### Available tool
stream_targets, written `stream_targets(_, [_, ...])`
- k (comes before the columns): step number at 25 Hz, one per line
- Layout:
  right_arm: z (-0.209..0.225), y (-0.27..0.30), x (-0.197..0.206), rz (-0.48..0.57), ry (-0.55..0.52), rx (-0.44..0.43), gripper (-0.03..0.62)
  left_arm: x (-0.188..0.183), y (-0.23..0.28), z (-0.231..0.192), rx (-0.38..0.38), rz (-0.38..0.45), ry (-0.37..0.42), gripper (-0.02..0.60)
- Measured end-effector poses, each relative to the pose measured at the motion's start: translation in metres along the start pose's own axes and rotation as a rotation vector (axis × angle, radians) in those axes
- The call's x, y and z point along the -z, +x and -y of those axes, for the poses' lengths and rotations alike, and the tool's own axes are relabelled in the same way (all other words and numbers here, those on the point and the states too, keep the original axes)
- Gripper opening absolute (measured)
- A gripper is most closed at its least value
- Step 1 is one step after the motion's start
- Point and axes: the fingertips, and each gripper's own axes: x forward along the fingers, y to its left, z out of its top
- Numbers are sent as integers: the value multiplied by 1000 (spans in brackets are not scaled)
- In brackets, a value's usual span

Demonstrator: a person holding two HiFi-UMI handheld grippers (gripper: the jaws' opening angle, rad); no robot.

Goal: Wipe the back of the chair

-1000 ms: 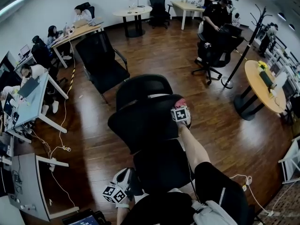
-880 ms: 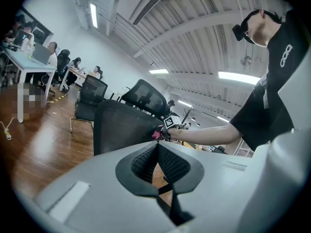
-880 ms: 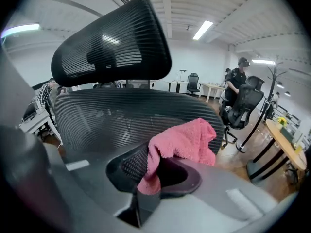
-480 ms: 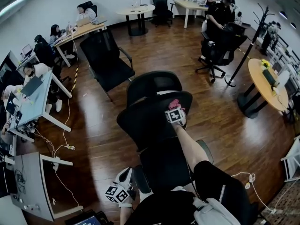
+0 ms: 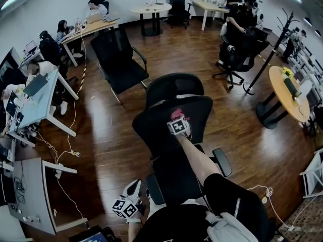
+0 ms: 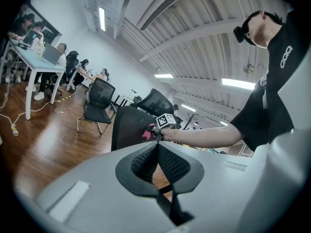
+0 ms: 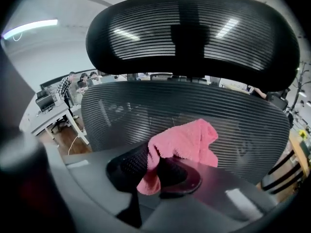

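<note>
Mid-wipe, I judge: the right gripper [image 7: 154, 165], jaws clamped on a pink cloth [image 7: 187, 141], holds it against the chair back [image 7: 116, 113] near its top edge, while the left gripper [image 6: 158, 161] hangs closed and empty, and the next move calls for sweeping sideways with steady pressure.

Chair back [image 5: 154, 130]: the way ahead of the right gripper [image 5: 177, 126] is closed by the mesh, with the pink cloth [image 7: 183, 142] clamped in the jaws right at it.
Headrest [image 5: 174, 87]: the room above the back is taken up.
Armrest [image 5: 222, 161]: the right-hand side of the seat is narrowed.
Floor, left [image 5: 103, 135]: bare boards are left open as far as the desk [image 5: 38, 99], crossed by cables [image 5: 70, 153].
Right side: a wide passage is left up to the round table [image 5: 282, 87].
Second chair [image 5: 118, 59]: set well apart beyond the headrest.
</note>
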Motion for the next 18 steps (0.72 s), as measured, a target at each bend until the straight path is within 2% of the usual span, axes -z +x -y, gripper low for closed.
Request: stream_targets(18, [-134,28,-21,25,-88,-98,43,-11,-62,-43,-38,4,-3,-8])
